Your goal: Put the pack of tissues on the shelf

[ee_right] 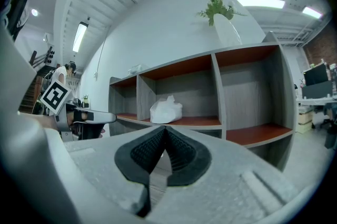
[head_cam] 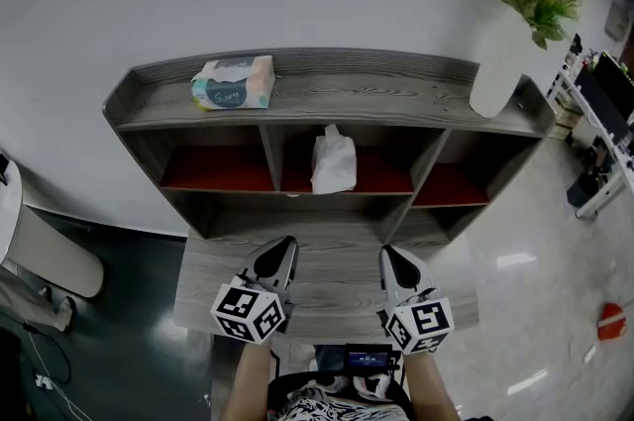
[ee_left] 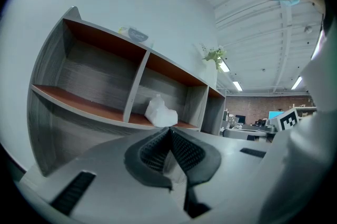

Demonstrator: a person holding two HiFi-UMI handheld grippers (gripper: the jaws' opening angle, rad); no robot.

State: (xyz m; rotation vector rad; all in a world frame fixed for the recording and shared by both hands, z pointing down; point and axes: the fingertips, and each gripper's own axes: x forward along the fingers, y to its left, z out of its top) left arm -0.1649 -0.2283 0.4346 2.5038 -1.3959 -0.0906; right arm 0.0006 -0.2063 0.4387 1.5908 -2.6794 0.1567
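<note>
A white soft pack of tissues (head_cam: 334, 161) stands in the middle compartment of the grey wooden shelf (head_cam: 337, 102), on its red floor. The left gripper view shows the pack (ee_left: 160, 112) straight ahead, and the right gripper view shows it (ee_right: 166, 109) too. My left gripper (head_cam: 282, 249) and right gripper (head_cam: 392, 257) hover side by side over the shelf's lower grey ledge (head_cam: 337, 246), well short of the pack. Both are shut, tips touching, with nothing between the jaws (ee_left: 169, 130) (ee_right: 166, 130).
A printed tissue box (head_cam: 233, 82) lies on the shelf top at the left. A white vase with a green plant (head_cam: 505, 52) stands on the top at the right. The left and right compartments hold nothing. A rack (head_cam: 599, 132) stands on the floor at the far right.
</note>
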